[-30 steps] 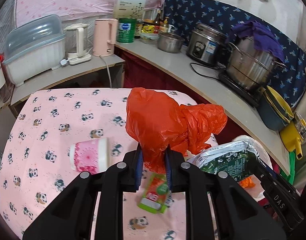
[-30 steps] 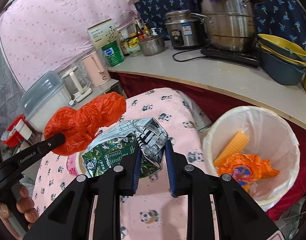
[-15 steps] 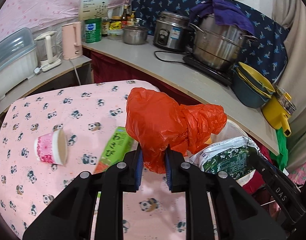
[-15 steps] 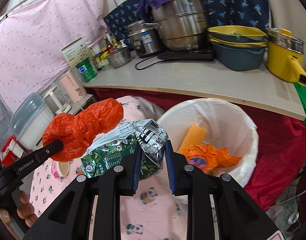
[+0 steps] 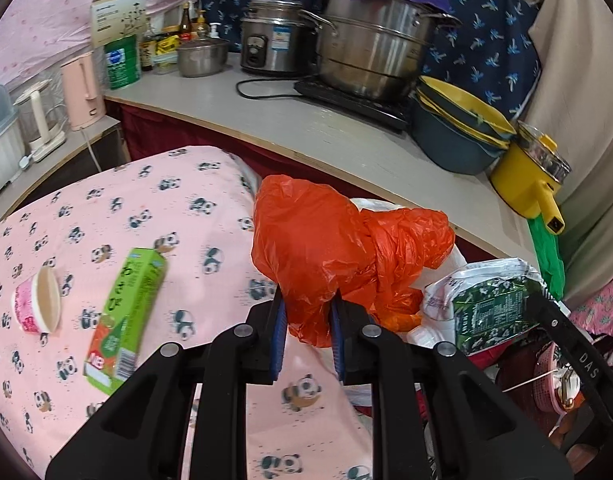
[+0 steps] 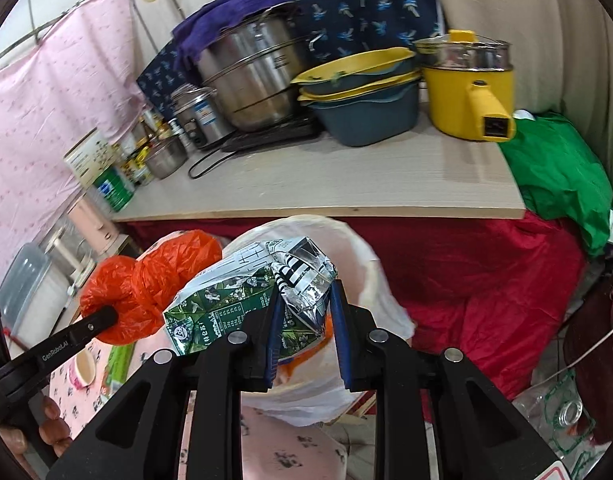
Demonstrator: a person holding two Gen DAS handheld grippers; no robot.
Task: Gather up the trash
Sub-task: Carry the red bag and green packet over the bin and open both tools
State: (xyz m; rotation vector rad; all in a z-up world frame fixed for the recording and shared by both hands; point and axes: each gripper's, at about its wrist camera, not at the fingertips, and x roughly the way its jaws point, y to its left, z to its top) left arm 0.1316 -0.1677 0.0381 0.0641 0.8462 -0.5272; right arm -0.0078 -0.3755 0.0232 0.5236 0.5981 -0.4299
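Observation:
My left gripper (image 5: 306,316) is shut on a crumpled orange plastic bag (image 5: 330,248), held above the right end of the panda-print table (image 5: 106,208); the bag also shows in the right wrist view (image 6: 146,284). My right gripper (image 6: 304,312) is shut on a crumpled green and silver snack packet (image 6: 250,300), held over the white-lined trash bin (image 6: 370,276). The packet shows in the left wrist view (image 5: 486,304). The bin is mostly hidden behind both items. A green carton (image 5: 126,316) and a pink paper cup (image 5: 38,304) lie on the table.
A counter (image 5: 326,136) runs behind the table with a steel pot (image 5: 370,52), rice cooker (image 5: 270,48), stacked basins (image 5: 458,136) and a yellow pot (image 5: 530,176). A pink kettle (image 5: 82,92) stands at left. A red cloth (image 6: 466,280) hangs under the counter.
Both grippers have swung right with their loads, from over the table toward the bin. The right gripper now holds the packet directly above the bin; the cup and carton have slid left in view.

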